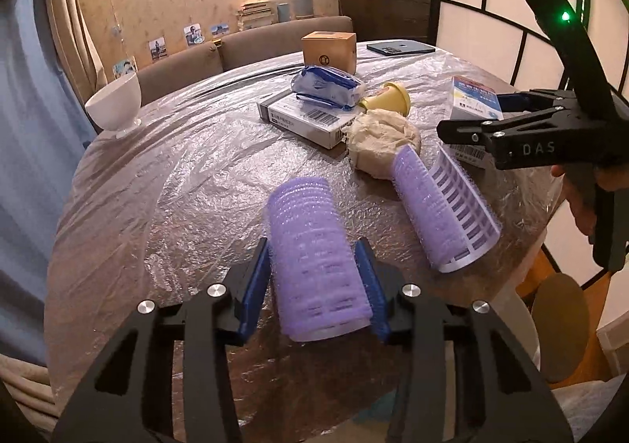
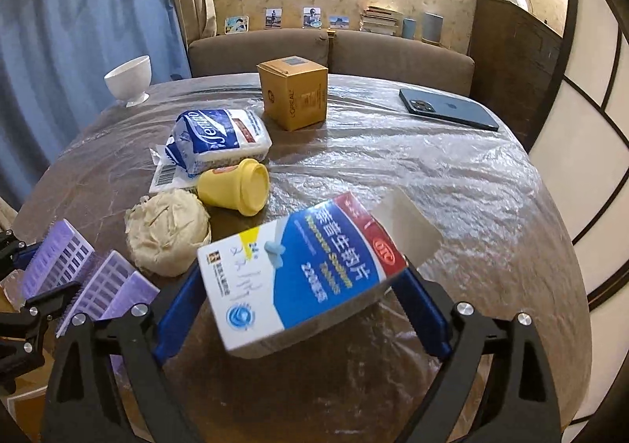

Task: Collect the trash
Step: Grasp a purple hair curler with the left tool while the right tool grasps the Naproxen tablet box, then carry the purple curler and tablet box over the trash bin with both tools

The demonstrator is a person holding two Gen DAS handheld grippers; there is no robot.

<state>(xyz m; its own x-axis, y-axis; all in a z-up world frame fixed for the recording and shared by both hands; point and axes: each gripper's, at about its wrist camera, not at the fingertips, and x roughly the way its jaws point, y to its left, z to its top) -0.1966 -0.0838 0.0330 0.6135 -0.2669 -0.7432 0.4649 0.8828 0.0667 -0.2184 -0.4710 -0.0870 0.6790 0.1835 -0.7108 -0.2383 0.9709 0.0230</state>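
left tool (image 1: 318,274) grips a purple roller (image 1: 314,258), right tool (image 2: 302,305) grips a medicine box (image 2: 298,270); next, likely binning both, wad (image 2: 169,230) waiting at 10 o'clock

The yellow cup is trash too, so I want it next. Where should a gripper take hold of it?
The yellow cup lies on its side, rim toward the right. Come from above and close across its tapered body near the middle, clear of the paper wad beside it.

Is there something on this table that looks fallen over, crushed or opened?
Yes. The yellow cup lies on its side beside the crumpled paper wad. The blue-and-white box in the right gripper has its end flap open. The tissue pack looks squashed.
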